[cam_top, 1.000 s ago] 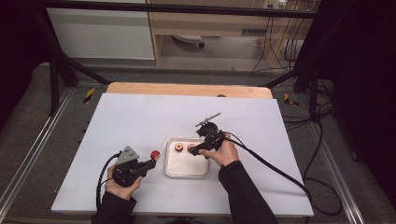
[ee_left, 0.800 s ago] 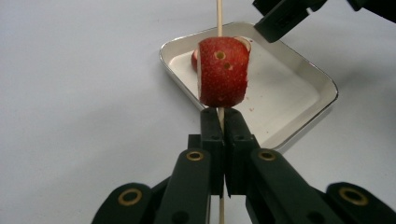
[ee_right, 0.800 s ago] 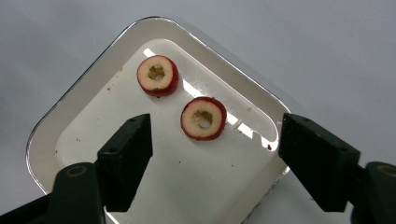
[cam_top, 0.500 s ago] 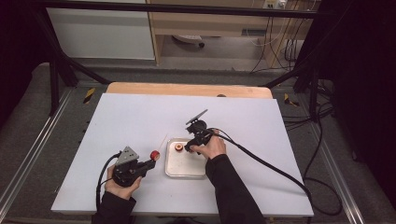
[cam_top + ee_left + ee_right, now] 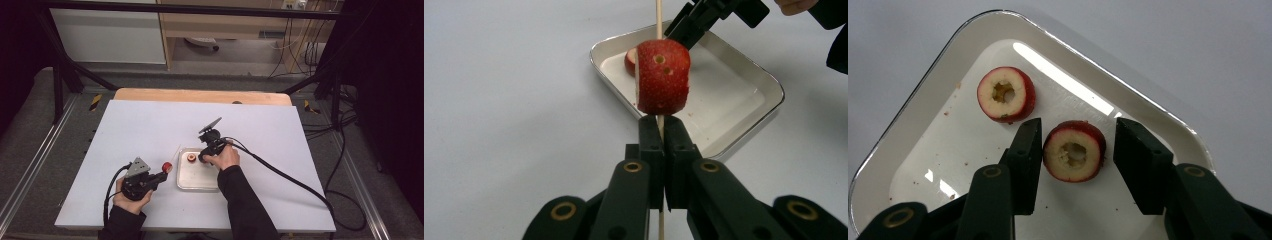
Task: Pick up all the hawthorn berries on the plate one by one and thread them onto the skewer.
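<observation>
My left gripper [image 5: 660,125] is shut on a thin wooden skewer [image 5: 658,20] that carries a red fruit chunk [image 5: 663,77] just above the jaws. In the high view that gripper [image 5: 161,175] sits left of the metal tray [image 5: 197,182] with the chunk [image 5: 167,166] pointing toward it. My right gripper [image 5: 1077,140] is open over the tray [image 5: 923,145], its jaws on either side of a cored red-skinned fruit slice [image 5: 1074,150], small gaps showing. A second cored slice [image 5: 1006,95] lies just beyond the left jaw.
The tray rests on a white tabletop [image 5: 150,125] with wide bare room around it. A wooden strip [image 5: 200,96] runs along the far edge. The right gripper's cable [image 5: 290,180] trails off to the right.
My right gripper has shifted left across the tray to its far-left part, and now straddles a slice. The left gripper with the skewer has hardly moved.
</observation>
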The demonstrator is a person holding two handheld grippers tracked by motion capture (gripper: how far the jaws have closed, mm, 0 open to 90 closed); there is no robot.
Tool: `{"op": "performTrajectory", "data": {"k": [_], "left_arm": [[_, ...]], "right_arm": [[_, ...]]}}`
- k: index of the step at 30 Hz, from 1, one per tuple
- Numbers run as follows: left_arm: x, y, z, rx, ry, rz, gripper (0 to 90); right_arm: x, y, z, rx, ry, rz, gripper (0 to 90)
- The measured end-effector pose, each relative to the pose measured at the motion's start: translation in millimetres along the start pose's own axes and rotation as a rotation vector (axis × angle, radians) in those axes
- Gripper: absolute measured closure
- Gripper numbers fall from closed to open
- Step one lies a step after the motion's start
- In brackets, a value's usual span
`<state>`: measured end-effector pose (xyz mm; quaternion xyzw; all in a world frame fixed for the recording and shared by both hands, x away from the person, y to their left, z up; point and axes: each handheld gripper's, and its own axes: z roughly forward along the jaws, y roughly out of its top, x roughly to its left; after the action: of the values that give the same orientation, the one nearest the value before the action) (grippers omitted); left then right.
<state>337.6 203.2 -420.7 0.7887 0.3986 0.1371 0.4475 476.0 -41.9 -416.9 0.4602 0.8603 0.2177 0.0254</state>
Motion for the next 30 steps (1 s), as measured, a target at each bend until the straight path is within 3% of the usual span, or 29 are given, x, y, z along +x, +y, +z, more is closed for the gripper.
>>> {"op": "performTrajectory", "data": {"k": [13, 20, 30], "left_arm": [[-0.3, 0.4, -0.9, -0.004, -0.001, 0.003, 88.0], [-2.3, 1.0, -3.2, -0.016, 0.004, 0.007, 88.0], [-9.1, 3.1, -8.9, -0.057, -0.006, 0.012, 88.0]], "right_arm": [[0.4, -0.6, -0.9, 0.007, 0.015, 0.040, 59.7], [5.9, -2.7, -30.4, -0.108, 0.088, 0.086, 59.8], [3.8, -19.8, -63.6, -0.350, 0.279, 0.214, 59.9]]}}
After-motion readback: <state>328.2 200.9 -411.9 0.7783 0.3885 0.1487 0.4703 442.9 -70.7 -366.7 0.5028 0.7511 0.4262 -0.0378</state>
